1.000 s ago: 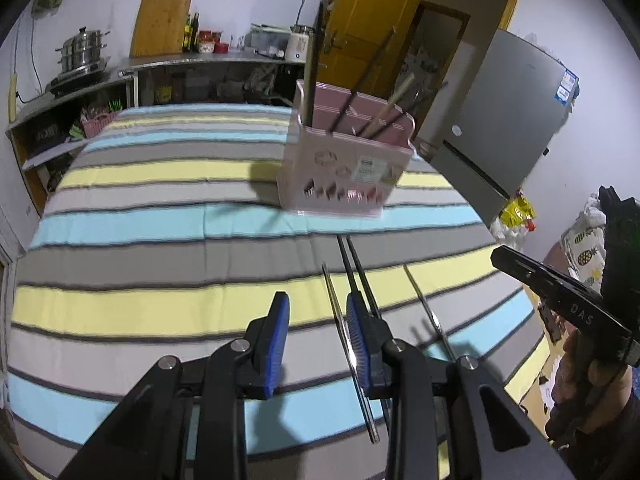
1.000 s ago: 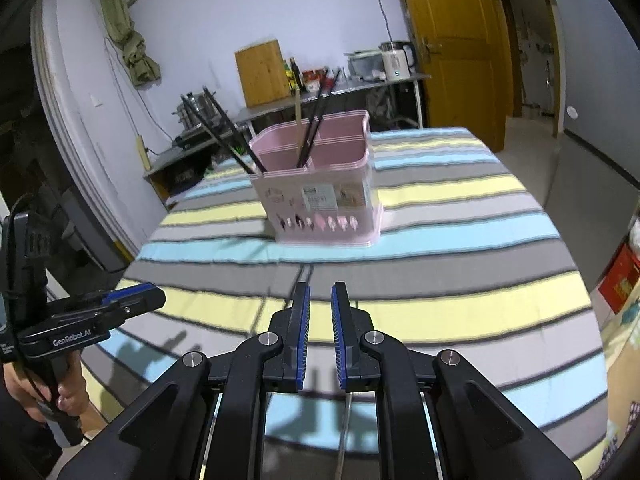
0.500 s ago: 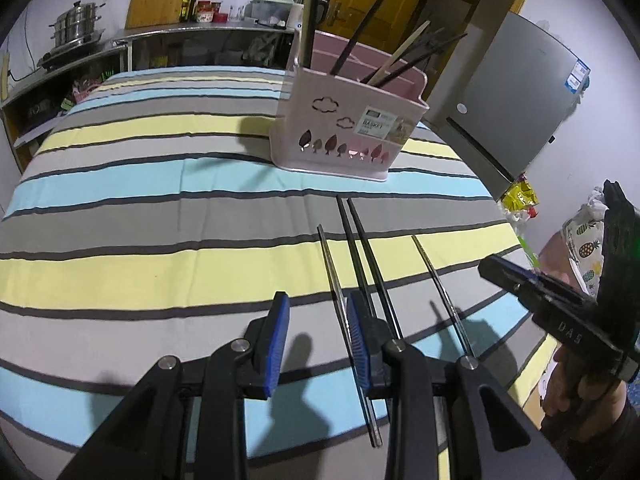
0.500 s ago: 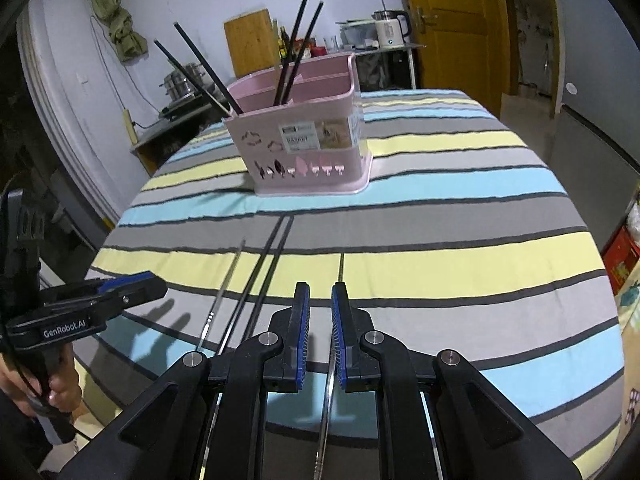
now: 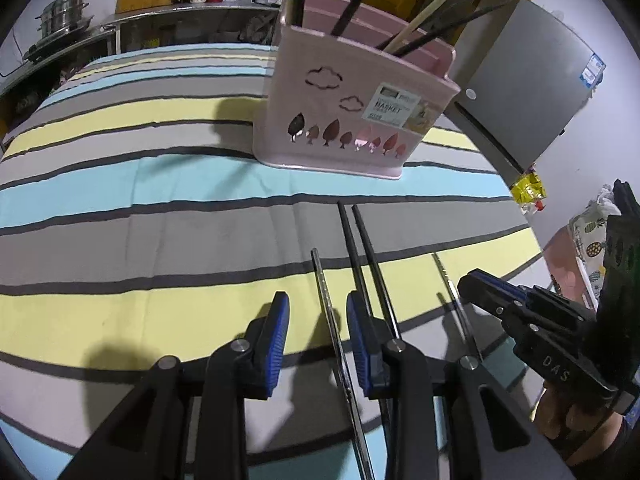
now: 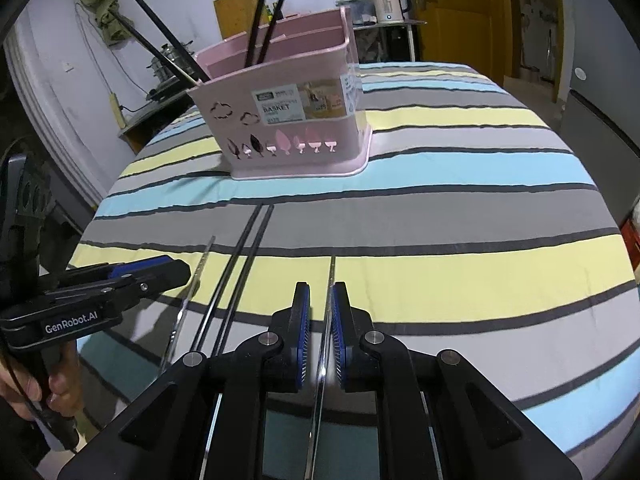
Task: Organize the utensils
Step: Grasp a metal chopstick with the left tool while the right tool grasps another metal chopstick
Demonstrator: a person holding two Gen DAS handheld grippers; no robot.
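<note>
The left hand-held gripper (image 5: 317,336) hangs low over the striped surface (image 5: 120,208) with its blue pads spread apart. A silver metal chopstick (image 5: 326,300) lies on the cloth and runs through the gap between them, closer to the right-side pad; neither pad presses on it as far as the view shows. Just to the right of that pad lie two black chopsticks (image 5: 360,252) side by side, nearly parallel, their far tips pointing toward the pink utensil basket (image 5: 352,120). Further right a second silver chopstick (image 5: 452,292) lies apart from the black pair, and the right hand-held gripper (image 6: 320,332) reaches in over its near part.

Seen from its own camera, the right hand-held gripper has its pads set only a narrow slit apart, and that second silver chopstick passes straight through the slit. Whether the pads actually pinch it I cannot tell; the stick appears to lie on the cloth.

The basket stands upright on a light-blue stripe, well beyond the loose sticks. It holds several black chopsticks (image 6: 160,36) and a pale wooden one (image 5: 432,12), all leaning out over the rim. A person's hand (image 6: 44,392) grips the handle of the left tool at the lower left of the right view
</note>
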